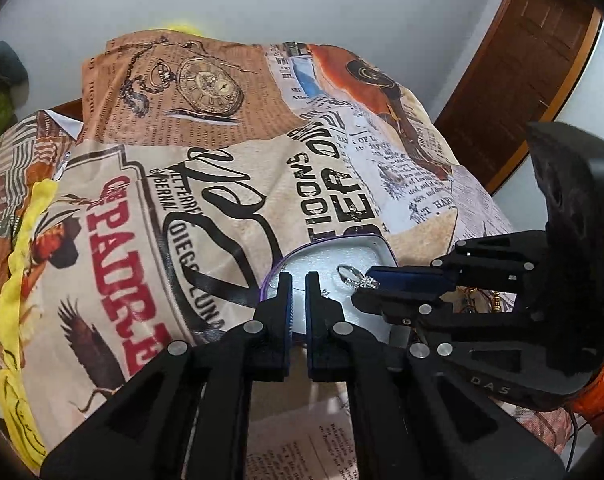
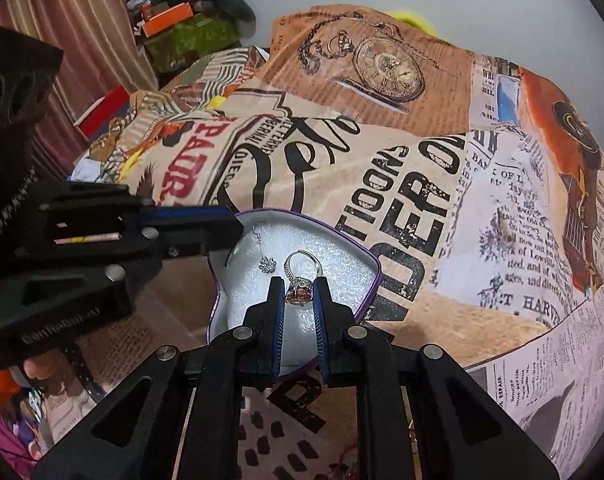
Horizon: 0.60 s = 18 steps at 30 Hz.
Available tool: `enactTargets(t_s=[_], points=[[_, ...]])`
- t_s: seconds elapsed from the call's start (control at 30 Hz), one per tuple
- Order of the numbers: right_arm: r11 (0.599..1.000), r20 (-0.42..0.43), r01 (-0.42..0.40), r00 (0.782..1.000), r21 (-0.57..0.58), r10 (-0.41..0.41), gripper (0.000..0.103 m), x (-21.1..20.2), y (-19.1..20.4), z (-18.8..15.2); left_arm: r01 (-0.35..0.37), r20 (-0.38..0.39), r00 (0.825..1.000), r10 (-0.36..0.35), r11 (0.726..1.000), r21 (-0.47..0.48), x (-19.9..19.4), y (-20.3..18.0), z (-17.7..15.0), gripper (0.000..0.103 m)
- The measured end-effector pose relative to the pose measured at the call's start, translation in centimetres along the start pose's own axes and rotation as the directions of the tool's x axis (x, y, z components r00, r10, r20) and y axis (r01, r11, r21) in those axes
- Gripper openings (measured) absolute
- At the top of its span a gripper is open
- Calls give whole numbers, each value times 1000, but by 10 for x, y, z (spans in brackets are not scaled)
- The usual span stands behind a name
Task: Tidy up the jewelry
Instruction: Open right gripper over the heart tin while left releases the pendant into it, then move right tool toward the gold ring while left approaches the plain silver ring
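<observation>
right gripper (image 2: 298,292) fingers clamp ring (image 2: 300,276) over box (image 2: 371,280) | earring (image 2: 266,264) beside | left gripper (image 1: 298,286) (nearly closed, empty)

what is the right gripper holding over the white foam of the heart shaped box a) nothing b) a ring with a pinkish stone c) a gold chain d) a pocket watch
b, in the right wrist view the right gripper has its fingers closed on the pinkish stone of a silver ring, whose band points out over the white foam of the purple-rimmed box.
</observation>
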State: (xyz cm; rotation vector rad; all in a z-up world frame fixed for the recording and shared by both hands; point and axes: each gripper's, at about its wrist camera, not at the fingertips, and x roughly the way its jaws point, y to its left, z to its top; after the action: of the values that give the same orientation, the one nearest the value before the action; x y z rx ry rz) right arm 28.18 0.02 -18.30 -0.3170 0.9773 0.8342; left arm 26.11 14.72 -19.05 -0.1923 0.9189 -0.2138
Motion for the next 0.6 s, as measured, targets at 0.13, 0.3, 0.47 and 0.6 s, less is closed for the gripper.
enactTargets(t_s=[0.13,0.3,0.47,0.6], points=[[1000,-4,0,1000,-11,0,13,-2,2,-1,-16,12,1000,16,1000,-5,-9,3,0,15],[1000,-17,15,1000,-21,-16,16,-7,6,2,-68,29,997,68,998,6,-22,4,-2,24],[999,23,41,999,-32,-40,25,-27,11,1,-119,49,992,117,992,34,-39,-2,-5,31],[997,75,71,995,-37,-68,29,-52,14,-1,-145,46,989,142,988,60,-48,-12,-10,32]])
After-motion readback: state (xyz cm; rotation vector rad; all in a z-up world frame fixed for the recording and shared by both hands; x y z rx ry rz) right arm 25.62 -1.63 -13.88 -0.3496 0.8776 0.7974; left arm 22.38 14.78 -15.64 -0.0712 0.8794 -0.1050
